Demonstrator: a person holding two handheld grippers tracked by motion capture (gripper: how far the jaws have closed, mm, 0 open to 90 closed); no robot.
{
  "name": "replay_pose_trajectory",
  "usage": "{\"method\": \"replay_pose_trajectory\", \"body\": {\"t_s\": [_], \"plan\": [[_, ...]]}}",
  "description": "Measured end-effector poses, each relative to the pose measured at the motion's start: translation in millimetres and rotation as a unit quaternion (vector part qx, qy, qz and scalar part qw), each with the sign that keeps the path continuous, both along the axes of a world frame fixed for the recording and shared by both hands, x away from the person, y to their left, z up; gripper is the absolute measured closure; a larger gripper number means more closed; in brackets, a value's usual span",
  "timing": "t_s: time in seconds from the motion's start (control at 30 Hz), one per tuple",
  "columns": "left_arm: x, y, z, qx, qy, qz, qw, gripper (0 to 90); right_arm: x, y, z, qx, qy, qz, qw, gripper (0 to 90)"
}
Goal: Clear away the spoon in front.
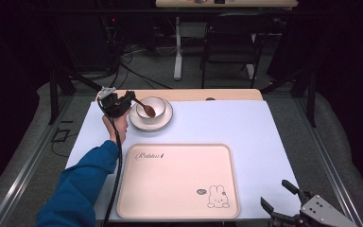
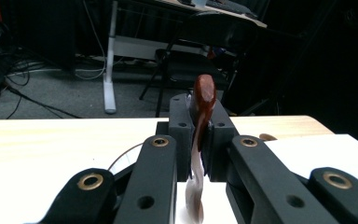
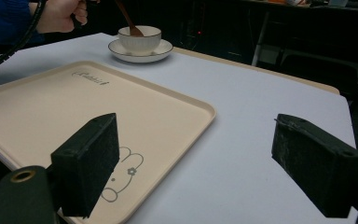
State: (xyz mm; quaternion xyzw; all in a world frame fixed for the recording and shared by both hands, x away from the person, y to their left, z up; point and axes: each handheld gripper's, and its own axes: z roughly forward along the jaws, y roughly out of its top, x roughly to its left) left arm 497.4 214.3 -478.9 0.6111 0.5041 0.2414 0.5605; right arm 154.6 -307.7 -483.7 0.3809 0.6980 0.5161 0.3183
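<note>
My left gripper [image 1: 128, 98] is shut on the handle of a brown wooden spoon [image 1: 145, 109], whose head sits in the white bowl [image 1: 157, 113] on a white saucer [image 1: 166, 122] at the table's far left. In the left gripper view the spoon [image 2: 204, 100] stands pinched between the jaws. In the right gripper view the bowl [image 3: 142, 43] and the spoon [image 3: 127, 21] are far off. My right gripper [image 1: 282, 194] hangs open at the near right corner, beside the tray [image 1: 179, 189], with nothing between its pads [image 3: 91, 156].
A beige tray [image 3: 51, 102] with a rabbit drawing lies at the near middle of the light blue table cover [image 1: 246, 127]. Beyond the table's far wooden edge stand a black chair [image 1: 231, 42] and a desk leg [image 1: 178, 47], with cables on the floor.
</note>
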Motion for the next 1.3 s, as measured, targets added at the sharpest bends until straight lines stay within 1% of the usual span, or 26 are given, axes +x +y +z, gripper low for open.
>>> {"method": "replay_pose_trajectory", "body": {"t_s": [0.17,0.33,0.47,0.8,0.87,0.9,1.0,1.13,1.2,1.3], "plan": [[-0.4,0.7,3.7,0.004,-0.004,-0.004,1.0,84.4,0.1,0.0,0.0,0.001,0.0,0.0,1.0,14.3],[-1.6,2.9,10.8,0.008,-0.01,-0.01,0.9999,84.4,0.0,-0.1,-0.1,0.001,0.0,0.0,1.0,14.3],[-3.6,4.8,18.9,0.011,-0.014,-0.017,0.9997,84.4,-0.1,0.0,-0.1,0.0,0.0,0.0,1.0,14.3],[-11.3,12.4,41.8,0.027,-0.03,-0.039,0.9984,84.4,-0.2,0.0,-0.1,0.0,-0.002,0.001,1.0,14.3],[-12.4,12.8,43.7,0.029,-0.03,-0.04,0.9983,84.4,-0.3,0.0,-0.1,0.0,-0.002,0.001,1.0,14.3],[-13.2,13.5,45.3,0.034,-0.033,-0.043,0.9979,84.4,-0.4,0.0,-0.1,0.0,-0.002,0.001,1.0,14.3],[-16.1,14.8,49.8,0.038,-0.033,-0.048,0.9976,84.4,-0.4,0.2,-0.1,0.001,-0.001,0.001,1.0,14.3],[-19.8,17.6,55.5,0.042,-0.033,-0.061,0.9967,84.4,-0.2,0.3,-0.1,0.001,-0.001,0.001,1.0,14.3],[-21.6,19.0,57.9,0.041,-0.035,-0.065,0.9965,84.4,-0.1,0.2,-0.1,0.0,-0.002,0.002,1.0,14.3],[-24.8,21.0,61.9,0.043,-0.032,-0.071,0.996,84.4,0.0,0.2,-0.1,0.0,-0.001,0.002,1.0,14.3]]}}
